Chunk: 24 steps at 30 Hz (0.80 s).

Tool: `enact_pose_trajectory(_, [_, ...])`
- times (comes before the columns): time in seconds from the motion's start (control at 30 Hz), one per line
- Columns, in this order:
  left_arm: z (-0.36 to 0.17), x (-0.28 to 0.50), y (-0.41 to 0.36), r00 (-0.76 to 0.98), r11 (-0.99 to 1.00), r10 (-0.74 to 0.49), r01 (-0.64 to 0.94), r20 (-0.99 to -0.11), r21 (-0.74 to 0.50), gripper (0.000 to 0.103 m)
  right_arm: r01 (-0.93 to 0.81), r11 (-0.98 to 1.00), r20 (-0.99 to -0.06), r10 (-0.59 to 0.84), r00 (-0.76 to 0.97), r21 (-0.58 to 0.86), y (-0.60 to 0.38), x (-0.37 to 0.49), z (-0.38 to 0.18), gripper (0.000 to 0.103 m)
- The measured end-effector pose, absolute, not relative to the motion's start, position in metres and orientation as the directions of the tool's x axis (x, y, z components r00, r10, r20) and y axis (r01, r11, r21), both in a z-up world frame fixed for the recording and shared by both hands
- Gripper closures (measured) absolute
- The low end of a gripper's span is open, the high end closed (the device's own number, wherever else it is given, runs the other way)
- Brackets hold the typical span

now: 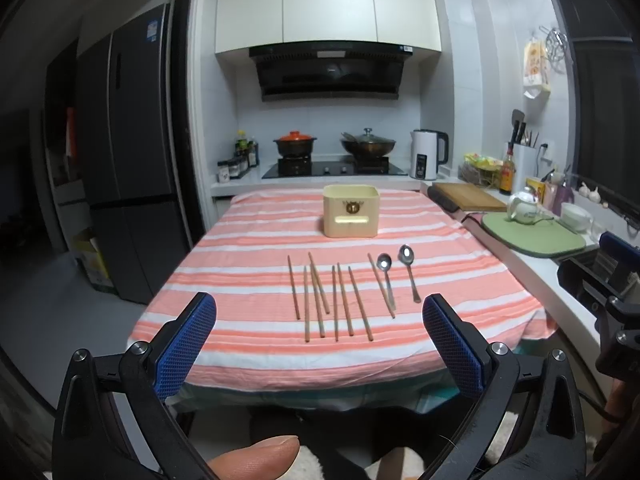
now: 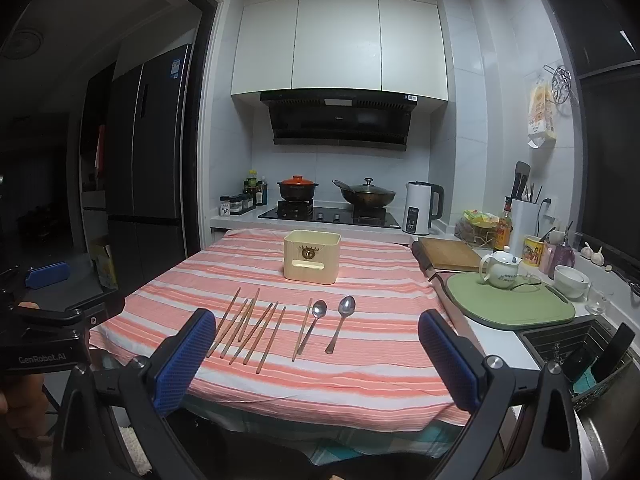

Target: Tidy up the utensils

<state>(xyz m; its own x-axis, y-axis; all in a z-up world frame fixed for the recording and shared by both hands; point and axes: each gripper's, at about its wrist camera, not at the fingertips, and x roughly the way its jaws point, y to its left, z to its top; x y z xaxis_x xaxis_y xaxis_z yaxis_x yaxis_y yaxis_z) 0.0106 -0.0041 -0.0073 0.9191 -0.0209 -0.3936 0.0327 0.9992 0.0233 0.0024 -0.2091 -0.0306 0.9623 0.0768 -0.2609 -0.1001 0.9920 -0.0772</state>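
Observation:
Several wooden chopsticks [image 1: 332,300] [image 2: 256,326] lie in a loose row on the striped tablecloth [image 1: 240,344] [image 2: 380,360]. Two metal spoons [image 1: 386,276] [image 2: 314,322] rest to their right, bowls pointing away. Behind them stands a cream rectangular holder [image 1: 351,211] [image 2: 312,255], upright and seemingly empty. My left gripper [image 1: 320,316] is open, held before the table's near edge with nothing between its blue pads. My right gripper [image 2: 316,330] is open too, also short of the table. Each gripper's body shows at the edge of the other's view.
A counter runs along the right with a wooden cutting board [image 2: 450,254], a green mat [image 2: 512,304] bearing a white teapot [image 2: 500,268], bowls and a sink [image 2: 580,352]. Stove with pots and a kettle [image 2: 420,208] lies beyond the table. A fridge [image 1: 128,152] stands left.

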Motion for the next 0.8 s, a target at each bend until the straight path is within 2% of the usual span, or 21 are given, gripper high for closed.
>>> enact_pose_trajectory(0.8, [-0.0096, 0.0149, -0.0019, 0.914, 0.999, -0.023, 0.037, -0.406, 0.027, 0.0, -0.112, 0.991, -0.282, 0.087, 0.956, -0.072, -0.2089, 0.0079, -0.0336, 0.0])
